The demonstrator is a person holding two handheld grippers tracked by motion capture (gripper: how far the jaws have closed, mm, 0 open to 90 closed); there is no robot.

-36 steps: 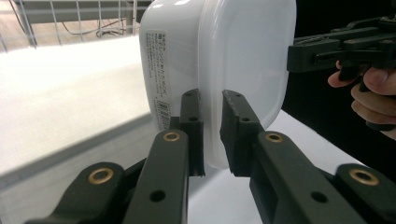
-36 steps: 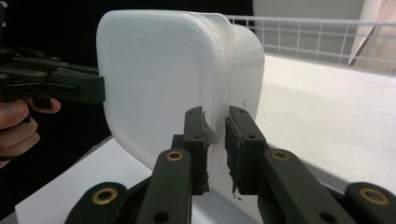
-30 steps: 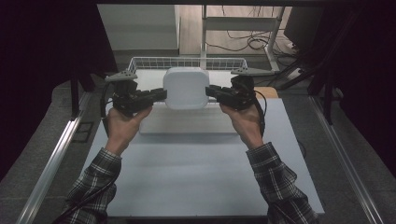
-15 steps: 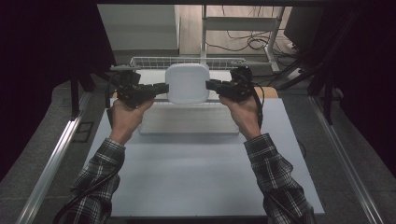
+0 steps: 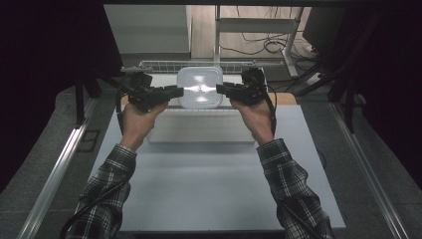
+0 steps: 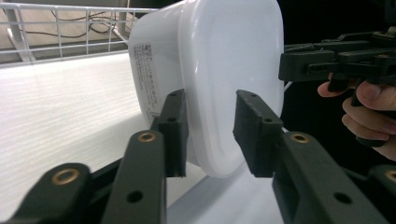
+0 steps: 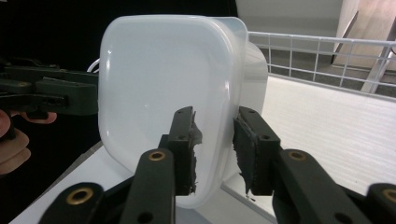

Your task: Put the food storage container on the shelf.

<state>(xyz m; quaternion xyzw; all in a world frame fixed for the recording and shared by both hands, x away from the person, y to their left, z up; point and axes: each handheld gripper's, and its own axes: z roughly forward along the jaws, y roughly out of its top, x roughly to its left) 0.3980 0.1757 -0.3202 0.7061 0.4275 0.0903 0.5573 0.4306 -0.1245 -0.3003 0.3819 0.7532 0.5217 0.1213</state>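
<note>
A white plastic container (image 5: pixel 199 88) stands on its side at the front of a wire basket (image 5: pixel 164 64), its flat face turned toward the person. My left gripper (image 5: pixel 178 92) is at its left edge and my right gripper (image 5: pixel 221 89) at its right edge. In the left gripper view the container's (image 6: pixel 224 70) edge lies between the jaws of my left gripper (image 6: pixel 210 126), whose pads stand clear of it. The right gripper view shows the same for my right gripper (image 7: pixel 215 140) and the container (image 7: pixel 163 79). Both pairs of jaws have just been opening.
The wire basket's rail (image 6: pixel 60 28) runs behind the container over a white ribbed surface (image 7: pixel 336 121). A pale board (image 5: pixel 199 129) lies on the grey table top (image 5: pixel 214 184) in front. Metal rails and dark curtains flank the table; cables lie on the floor beyond.
Both hands carried the container a little farther from the person to the basket. Both pairs of jaws then widened and no longer press on its edges.
</note>
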